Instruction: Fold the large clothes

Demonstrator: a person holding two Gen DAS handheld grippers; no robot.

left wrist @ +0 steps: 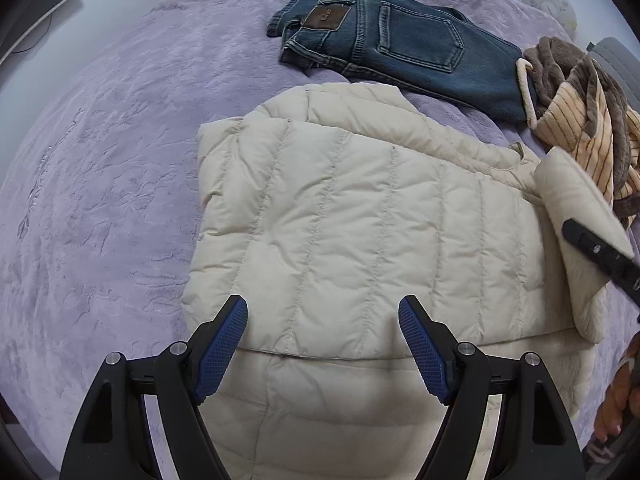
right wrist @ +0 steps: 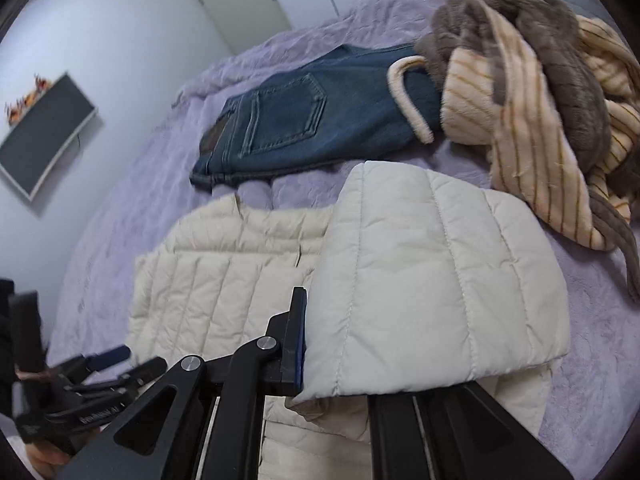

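Just in front of the left gripper (left wrist: 323,322), and partly beneath it, lies the cream quilted jacket (left wrist: 344,220), spread flat on the lilac bedspread (left wrist: 100,184). The left gripper's blue-padded fingers (left wrist: 224,344) stand wide apart above the jacket's near fold, with nothing between them and no fabric touched.

The right gripper (right wrist: 308,344) is clamped on a panel of the same jacket (right wrist: 432,272). Only its left finger (right wrist: 294,340) shows, pressed against the edge of the fabric, while the other is hidden under the lifted panel. That panel rises off the bed and drapes over the gripper's right side. In the left wrist view this raised piece (left wrist: 576,216) stands up at the far right of the jacket, with the black bar of the right gripper (left wrist: 600,252) across it.

Beyond the jacket, ahead of both grippers, a pair of folded blue jeans (left wrist: 404,44) lies on the bedspread with a back pocket and leather patch facing up. To the right of the jeans, and touching their end, sits a heap of brown and cream striped plush clothing (right wrist: 532,92), unfolded.

Farthest off, to the left of the right gripper, a dark framed panel (right wrist: 44,136) hangs on the pale wall (right wrist: 120,32).
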